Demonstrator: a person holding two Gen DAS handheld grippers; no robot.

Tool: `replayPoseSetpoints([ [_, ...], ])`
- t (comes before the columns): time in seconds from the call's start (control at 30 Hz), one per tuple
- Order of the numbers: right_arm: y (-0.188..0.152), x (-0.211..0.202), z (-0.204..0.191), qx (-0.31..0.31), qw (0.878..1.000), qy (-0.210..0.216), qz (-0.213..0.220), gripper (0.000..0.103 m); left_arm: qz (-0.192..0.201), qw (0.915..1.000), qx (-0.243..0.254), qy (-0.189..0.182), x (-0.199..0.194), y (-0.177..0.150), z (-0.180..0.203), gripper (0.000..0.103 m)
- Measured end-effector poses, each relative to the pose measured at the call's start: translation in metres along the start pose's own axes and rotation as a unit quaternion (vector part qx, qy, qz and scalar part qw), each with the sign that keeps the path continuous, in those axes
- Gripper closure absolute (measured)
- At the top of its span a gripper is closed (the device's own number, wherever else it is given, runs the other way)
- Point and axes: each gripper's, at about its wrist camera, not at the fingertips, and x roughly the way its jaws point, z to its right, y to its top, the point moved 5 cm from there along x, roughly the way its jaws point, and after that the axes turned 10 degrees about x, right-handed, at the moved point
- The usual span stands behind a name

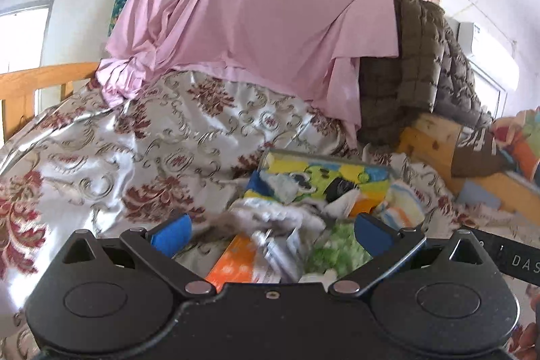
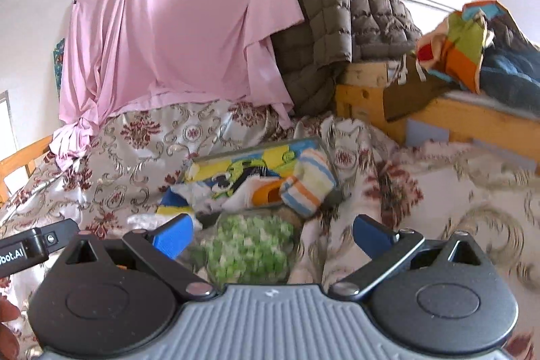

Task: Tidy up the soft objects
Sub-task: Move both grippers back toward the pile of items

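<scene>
Both grippers are hovering over the pile of small soft things — the pick is not yet begun.

The left gripper and right gripper are both gaping wide, grasping nothing; the fuzzy green cloth is lying between the right one's blue pads, beside a striped knitted sock resting on the cartoon-printed box, all on the glossy floral bedspread. Next is probably a lowering and pinching of that limp, blurred green piece — it is likely to bunch.

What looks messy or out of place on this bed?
The colourful box lies tipped on the floral bedspread, with soft things spilling out: a striped sock hangs over its edge and a fuzzy green item lies in front. Both grippers are open.
</scene>
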Motion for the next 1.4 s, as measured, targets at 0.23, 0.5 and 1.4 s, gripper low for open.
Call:
replayPoseSetpoints([
  [0.23, -0.032, 0.003, -0.003, -0.005, 0.999, 0.004, -0.037, 0.0, -0.028, 0.9995, 0.003, 0.018, -0.001, -0.033, -0.016, 0.001],
  [0.5, -0.048, 0.011, -0.007, -0.014, 0.997, -0.001, -0.07, 0.0, -0.079, 0.9944, 0.05, 0.049, 0.006, -0.059, -0.021, 0.001],
  [1.4, -0.065, 0.029, -0.021, -0.038, 0.99, 0.027, -0.133, 0.0, -0.1, 0.9925, 0.039, 0.059, 0.021, -0.054, -0.033, 0.001],
])
